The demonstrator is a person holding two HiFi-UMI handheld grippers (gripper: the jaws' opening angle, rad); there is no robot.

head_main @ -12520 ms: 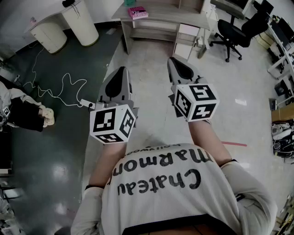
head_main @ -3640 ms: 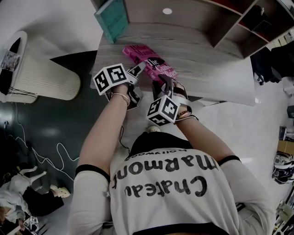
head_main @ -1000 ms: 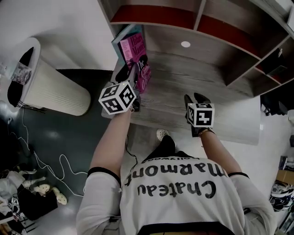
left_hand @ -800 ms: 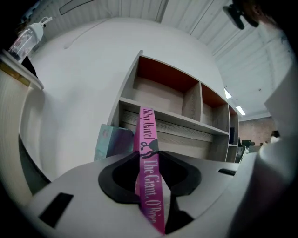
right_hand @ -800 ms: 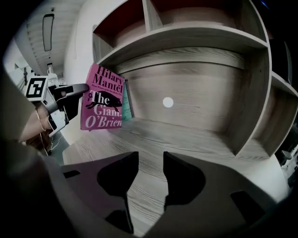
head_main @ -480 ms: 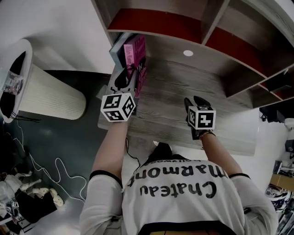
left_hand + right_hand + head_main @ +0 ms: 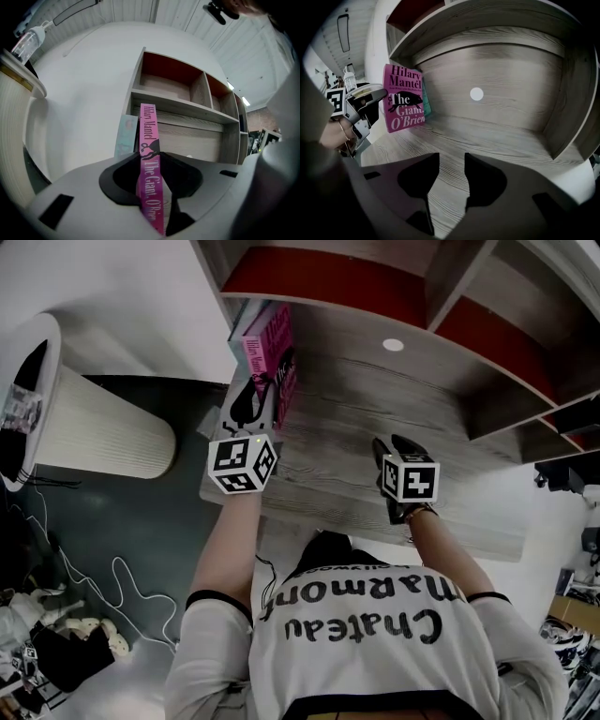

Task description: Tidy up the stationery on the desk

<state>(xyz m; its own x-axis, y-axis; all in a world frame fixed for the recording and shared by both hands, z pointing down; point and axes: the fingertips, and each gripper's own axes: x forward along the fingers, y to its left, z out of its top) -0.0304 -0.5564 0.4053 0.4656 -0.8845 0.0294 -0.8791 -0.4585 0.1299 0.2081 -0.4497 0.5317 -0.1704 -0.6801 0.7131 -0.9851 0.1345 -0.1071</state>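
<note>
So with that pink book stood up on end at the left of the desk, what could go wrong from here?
1. The pink book stands upright, pinched by the left gripper alone. Nothing props its right side, so it might topple onto the bare desk once let go.
2. The right gripper hangs open and empty well away, probably too far to steady it.
3. Pushing further could jostle the teal book beside it.

Both forearms (image 7: pixel 225 545) reach forward: the grey-and-black left gripper (image 7: pixel 259 390), held level, clamps an upright pink paperback (image 7: pixel 149 133), while the matching right gripper (image 7: pixel 386 442) tilts downward, jaws apart and empty.
</note>
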